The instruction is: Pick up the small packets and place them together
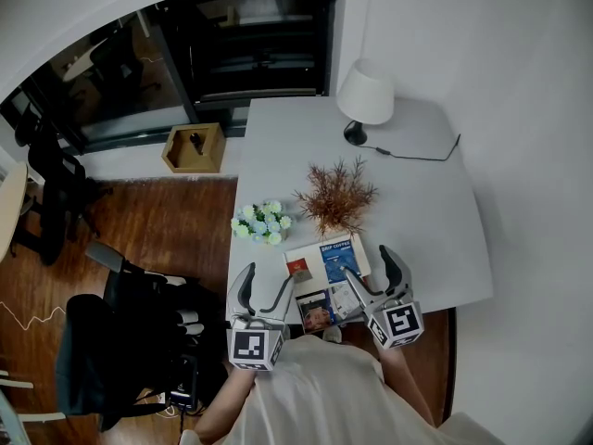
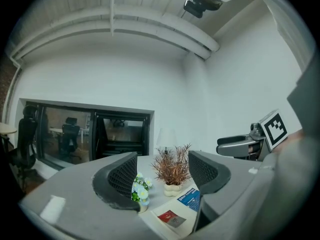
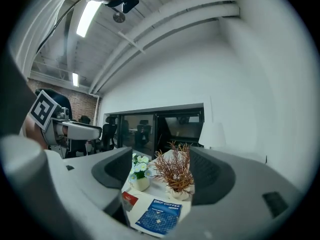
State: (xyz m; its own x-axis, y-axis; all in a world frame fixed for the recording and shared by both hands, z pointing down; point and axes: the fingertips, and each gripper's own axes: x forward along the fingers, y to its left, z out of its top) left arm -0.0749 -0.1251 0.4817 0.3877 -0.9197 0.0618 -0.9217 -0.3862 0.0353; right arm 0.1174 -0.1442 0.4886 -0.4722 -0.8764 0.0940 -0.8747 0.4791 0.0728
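The left gripper (image 1: 269, 284) hangs level over the near edge of the white table (image 1: 435, 221) with its jaws apart and nothing between them. Just beyond it, a small red packet (image 1: 298, 268) lies flat on a pale sheet (image 1: 313, 246). Beside it on the right, on the same sheet, is a larger blue drip-coffee packet (image 1: 337, 257). What look like further packets (image 1: 320, 309) lie nearer the table edge. The right gripper (image 1: 371, 267) is released too and holds nothing. These sachets are probably very light, thin, limp and slick, so a grip across the flat face would likely slide. The better hold is probably a pinch on a sealed edge or corner, after sliding a jaw under a rim, with gentle pressure to spare the contents.
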